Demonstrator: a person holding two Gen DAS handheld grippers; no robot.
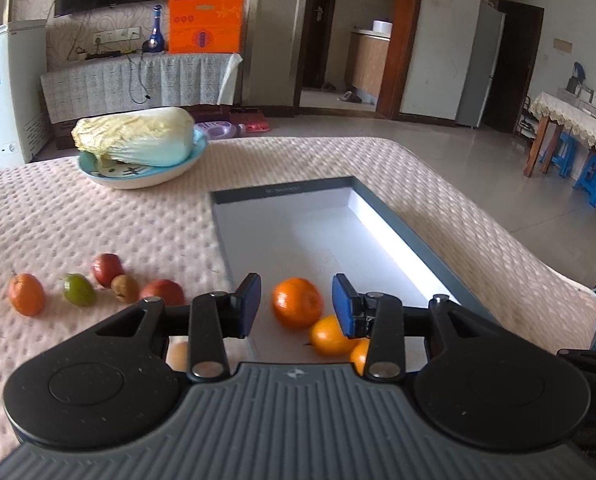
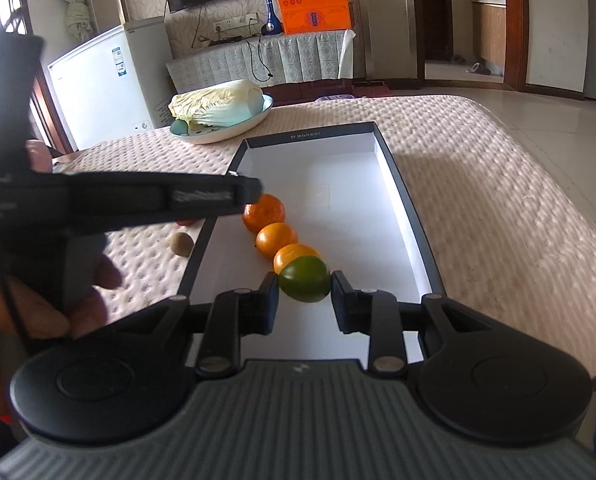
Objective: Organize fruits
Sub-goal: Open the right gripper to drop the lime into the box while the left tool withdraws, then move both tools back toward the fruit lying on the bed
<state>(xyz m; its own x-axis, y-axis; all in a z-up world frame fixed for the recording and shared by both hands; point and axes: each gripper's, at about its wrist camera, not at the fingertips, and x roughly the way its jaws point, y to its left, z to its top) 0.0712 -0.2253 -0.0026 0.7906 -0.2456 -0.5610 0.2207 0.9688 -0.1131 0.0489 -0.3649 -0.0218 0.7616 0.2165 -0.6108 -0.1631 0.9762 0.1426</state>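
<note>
A shallow box [image 1: 282,189] [image 2: 309,136] with a dark rim and white inside lies on the quilted cloth. Three oranges line its left side, the farthest one [image 1: 298,303] [image 2: 264,212] just past my left gripper [image 1: 298,306], whose blue pads stand apart from it, so it is open. Seen side-on in the right wrist view, the left gripper [image 2: 252,192] hovers over that orange, held by a hand [image 2: 38,312]. My right gripper [image 2: 305,300] is shut on a green fruit [image 2: 305,284] over the box's near end, beside the nearest orange [image 2: 294,256].
Loose fruits lie on the cloth left of the box: an orange one [image 1: 26,294], a green one [image 1: 78,289], two red ones [image 1: 106,269] and a brown one [image 1: 124,288] [image 2: 181,244]. A cabbage [image 1: 138,136] on a plate [image 1: 138,178] sits behind them.
</note>
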